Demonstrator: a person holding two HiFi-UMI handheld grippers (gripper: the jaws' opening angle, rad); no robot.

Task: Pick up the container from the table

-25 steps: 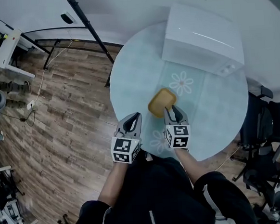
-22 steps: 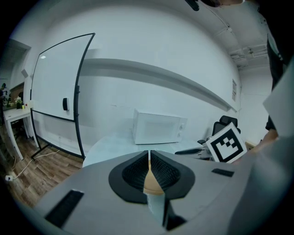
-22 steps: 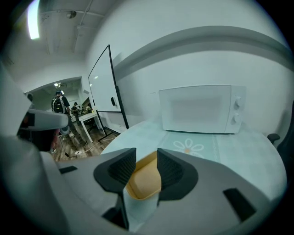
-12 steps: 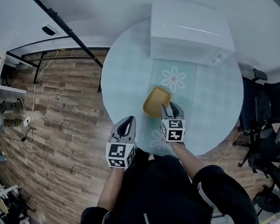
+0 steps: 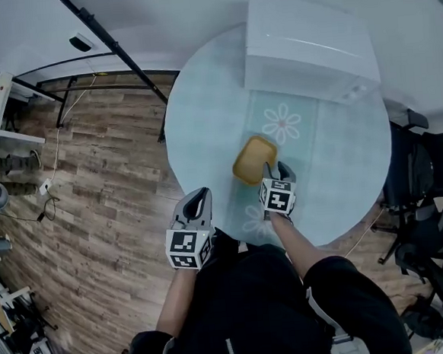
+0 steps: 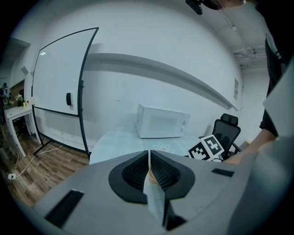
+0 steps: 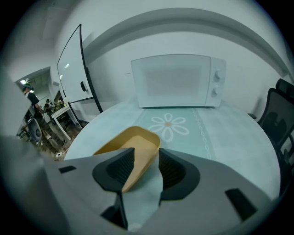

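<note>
Wooden floor (image 5: 93,190) fills the left side. Left gripper (image 5: 196,203) hangs just off the near-left edge of the round pale-green counter (image 5: 201,113). Its fingers are pressed together with nothing between them. Near the counter's middle sits a shallow yellow container (image 5: 254,159), just on the near side of a printed daisy (image 5: 282,123). Right gripper (image 5: 274,171) is low at the container's near-right end. Its fingers are partly spread, and the container's near rim lies in the gap between them. White microwave (image 5: 307,47) stands at the counter's far right edge.
</note>
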